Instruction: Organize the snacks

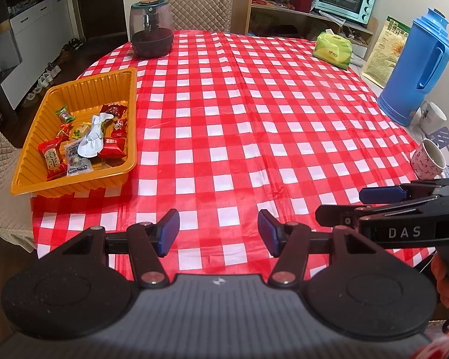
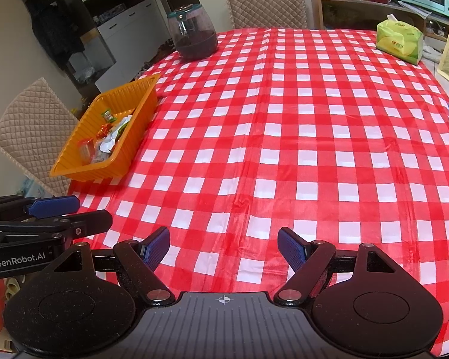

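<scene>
On the checked tablecloth (image 1: 254, 119), left view:
My left gripper (image 1: 218, 233): spread, holding nothing.
Snacks (image 1: 86, 137): in the orange tray (image 1: 74, 179), far left.

Right view:
My right gripper (image 2: 223, 251): spread, holding nothing.
Tray (image 2: 134, 137): at the left table edge.

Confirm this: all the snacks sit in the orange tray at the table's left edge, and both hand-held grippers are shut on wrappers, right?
Not quite. The snacks are in the orange tray, but the left hand-held gripper and right hand-held gripper are open and empty, as both wrist views show.
</scene>
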`<state>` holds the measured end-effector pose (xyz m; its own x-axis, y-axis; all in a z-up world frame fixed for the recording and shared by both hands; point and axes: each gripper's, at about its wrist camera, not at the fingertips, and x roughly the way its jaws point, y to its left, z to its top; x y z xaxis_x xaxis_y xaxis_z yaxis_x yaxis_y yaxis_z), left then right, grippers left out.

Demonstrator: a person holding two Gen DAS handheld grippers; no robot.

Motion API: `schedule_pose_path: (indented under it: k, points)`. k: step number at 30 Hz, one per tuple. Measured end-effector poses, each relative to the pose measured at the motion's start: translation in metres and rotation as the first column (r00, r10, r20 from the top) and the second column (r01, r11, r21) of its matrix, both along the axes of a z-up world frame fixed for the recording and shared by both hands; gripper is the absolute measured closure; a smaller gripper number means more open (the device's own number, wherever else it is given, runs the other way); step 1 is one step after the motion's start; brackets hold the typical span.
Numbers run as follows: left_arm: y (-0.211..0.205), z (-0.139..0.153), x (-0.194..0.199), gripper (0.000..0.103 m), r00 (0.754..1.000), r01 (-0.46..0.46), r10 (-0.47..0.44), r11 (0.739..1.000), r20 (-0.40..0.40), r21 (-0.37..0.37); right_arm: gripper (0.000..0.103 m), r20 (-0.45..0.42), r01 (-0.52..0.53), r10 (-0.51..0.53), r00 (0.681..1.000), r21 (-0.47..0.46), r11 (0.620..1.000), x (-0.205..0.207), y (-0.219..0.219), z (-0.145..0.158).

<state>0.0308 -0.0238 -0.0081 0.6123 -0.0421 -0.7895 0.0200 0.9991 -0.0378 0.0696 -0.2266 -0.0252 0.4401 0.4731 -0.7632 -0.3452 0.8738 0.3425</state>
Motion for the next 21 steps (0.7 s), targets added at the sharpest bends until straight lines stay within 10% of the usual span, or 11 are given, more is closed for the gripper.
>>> schedule_pose_path:
  k: [21]
  points:
    - [0.0061, -0.0003, -0.0007, 0.040, 1.000, -0.009, 0.009, 1.000, -0.003, -0.006, 0.024, -0.001, 0.000, 0.000, 1.000, 0.000, 1.000, 0.0008, 0.0011, -0.0001]
